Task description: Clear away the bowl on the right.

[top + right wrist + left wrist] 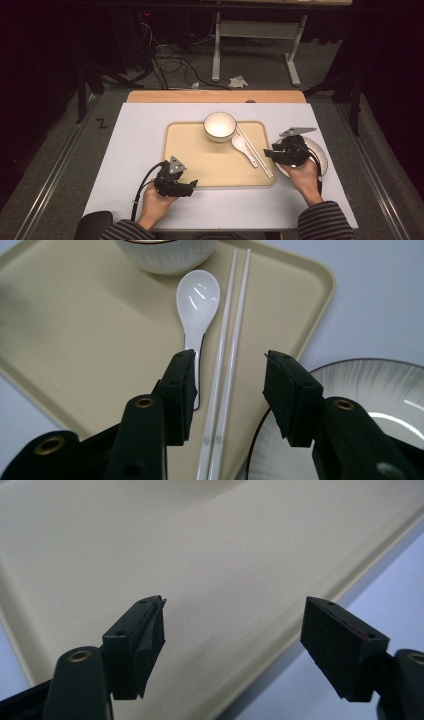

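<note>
**Right tool open above the chopsticks, left tool open over the tray**

The right tool [227,390] has its jaws spread wide with nothing gripped; in the right gripper view the pair of chopsticks [231,330] runs up through the gap between them, and neither pad touches it. In the high view this tool [280,152] sits at the right of centre, above the left rim of the plate [320,152]. The left tool [232,645] is also wide open and empty, hanging over the bare floor of the tray [200,545]; in the high view it [187,186] is at the lower left edge of the tray [190,145].

By count: two tools, one tray, one bowl [220,126], one spoon [244,148], two chopsticks [255,152] and one plate.

The chopsticks are white, thin and straight, lying side by side and touching along their length. They lie on the right part of the tray, just beside the white spoon, slanting from the bowl at upper centre down toward the tray's lower right corner. The tray rests on a pale surface [130,150].
</note>
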The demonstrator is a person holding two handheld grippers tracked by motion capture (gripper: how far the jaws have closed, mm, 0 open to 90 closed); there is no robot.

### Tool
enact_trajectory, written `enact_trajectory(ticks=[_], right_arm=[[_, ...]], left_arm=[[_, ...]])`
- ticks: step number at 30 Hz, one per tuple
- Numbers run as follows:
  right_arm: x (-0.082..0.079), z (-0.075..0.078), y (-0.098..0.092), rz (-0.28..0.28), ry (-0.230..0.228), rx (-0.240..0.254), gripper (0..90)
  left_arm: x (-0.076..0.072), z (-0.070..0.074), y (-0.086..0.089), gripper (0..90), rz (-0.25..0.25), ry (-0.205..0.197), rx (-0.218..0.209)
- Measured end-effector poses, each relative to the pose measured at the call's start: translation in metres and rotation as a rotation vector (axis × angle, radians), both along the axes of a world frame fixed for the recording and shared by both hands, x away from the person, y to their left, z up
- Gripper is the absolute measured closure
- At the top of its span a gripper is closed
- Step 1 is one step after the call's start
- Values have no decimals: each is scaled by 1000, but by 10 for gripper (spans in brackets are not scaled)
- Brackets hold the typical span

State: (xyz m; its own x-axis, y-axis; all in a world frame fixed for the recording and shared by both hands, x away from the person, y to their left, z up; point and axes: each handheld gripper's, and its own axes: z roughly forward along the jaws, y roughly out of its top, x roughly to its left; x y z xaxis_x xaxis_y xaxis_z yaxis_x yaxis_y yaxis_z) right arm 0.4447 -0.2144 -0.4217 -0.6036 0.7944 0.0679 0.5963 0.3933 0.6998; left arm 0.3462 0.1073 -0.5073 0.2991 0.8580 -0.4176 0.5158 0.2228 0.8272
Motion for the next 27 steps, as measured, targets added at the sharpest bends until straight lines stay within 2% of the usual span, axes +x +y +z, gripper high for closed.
enact_trajectory(ticks=[3, 5, 8, 12, 14, 17, 18, 21, 27], right_arm=[[-3, -3, -4, 6, 2, 1, 568], [-5, -6, -6, 5, -2, -24, 569], [-8, -10, -9, -2, 3, -34, 569], [-15, -12, -14, -6, 6, -41, 559], [-18, -11, -16, -6, 8, -46, 545], [-23, -10, -23, -4, 49, 5, 530], [-25, -11, -25, -9, 42, 9, 525], [-31, -15, -30, -31, 40, 22, 513], [-39, -17, -37, -52, 33, 11, 519]], left_arm=[[0, -1, -2, 254, -13, 3, 9], [-1, 0, -4, 255, -17, -2, 5], [-2, 1, -6, 256, -30, 4, 14], [-2, 1, -9, 256, -34, 2, 13], [-1, 0, -9, 256, -27, 0, 27], [0, 1, -8, 267, -16, -3, 18], [0, 1, -8, 275, -14, -4, 17], [0, 1, -9, 288, -23, -2, 23], [0, -1, -12, 285, -31, 2, 26]])
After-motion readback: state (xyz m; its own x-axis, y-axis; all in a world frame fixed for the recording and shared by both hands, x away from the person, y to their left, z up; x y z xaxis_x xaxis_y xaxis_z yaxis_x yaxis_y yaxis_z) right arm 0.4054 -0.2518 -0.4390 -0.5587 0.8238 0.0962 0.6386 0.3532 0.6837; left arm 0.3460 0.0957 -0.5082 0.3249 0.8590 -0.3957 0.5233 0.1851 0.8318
